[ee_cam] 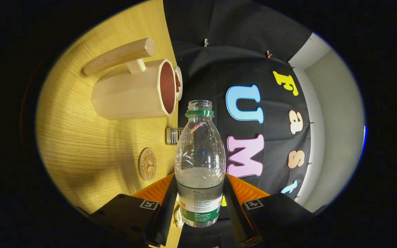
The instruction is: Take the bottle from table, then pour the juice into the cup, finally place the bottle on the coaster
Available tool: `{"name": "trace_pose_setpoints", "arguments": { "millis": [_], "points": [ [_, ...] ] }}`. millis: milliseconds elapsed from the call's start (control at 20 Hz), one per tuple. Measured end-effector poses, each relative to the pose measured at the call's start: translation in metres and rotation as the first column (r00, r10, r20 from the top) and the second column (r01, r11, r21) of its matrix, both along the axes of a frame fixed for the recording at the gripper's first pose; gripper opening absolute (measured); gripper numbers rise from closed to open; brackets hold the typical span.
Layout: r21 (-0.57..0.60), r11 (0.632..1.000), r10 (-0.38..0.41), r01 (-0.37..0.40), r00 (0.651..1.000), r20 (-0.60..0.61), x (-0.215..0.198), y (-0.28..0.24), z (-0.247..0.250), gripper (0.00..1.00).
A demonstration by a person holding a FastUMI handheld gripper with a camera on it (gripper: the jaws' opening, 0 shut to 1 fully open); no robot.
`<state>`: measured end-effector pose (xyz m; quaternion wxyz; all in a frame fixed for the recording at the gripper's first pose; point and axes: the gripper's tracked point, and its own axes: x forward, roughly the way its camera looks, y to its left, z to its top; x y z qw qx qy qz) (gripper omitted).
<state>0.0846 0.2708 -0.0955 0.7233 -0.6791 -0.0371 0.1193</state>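
A clear plastic bottle (200,162) with a green neck ring and no cap sits between my fingers, and my gripper (200,193) is shut on its labelled lower part. Whitish liquid fills its lower third. My view is rolled sideways, so the bottle lies about level with the wooden table (81,144), its mouth close beside the rim of the cup (133,93). The cup is a beige wooden mug with a long handle and a red-brown inside. A round wooden coaster (147,164) lies on the table, nearer to my fingers than the cup.
A small ribbed clear item (173,135) stands on the table between the coaster and the cup. A little white dish (178,82) with something red-brown in it sits just behind the cup. The black cloth wall rises past the table's edge.
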Motion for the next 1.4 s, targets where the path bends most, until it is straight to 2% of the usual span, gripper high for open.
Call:
{"name": "trace_pose_setpoints", "arguments": {
  "millis": [750,1400],
  "points": [
    [-0.186,0.982,0.054,-0.037,0.995,0.089,0.002,0.005,0.013,0.73],
    [-0.221,0.975,0.061,-0.037,0.993,0.104,0.010,0.003,0.018,0.73]
  ]
}}
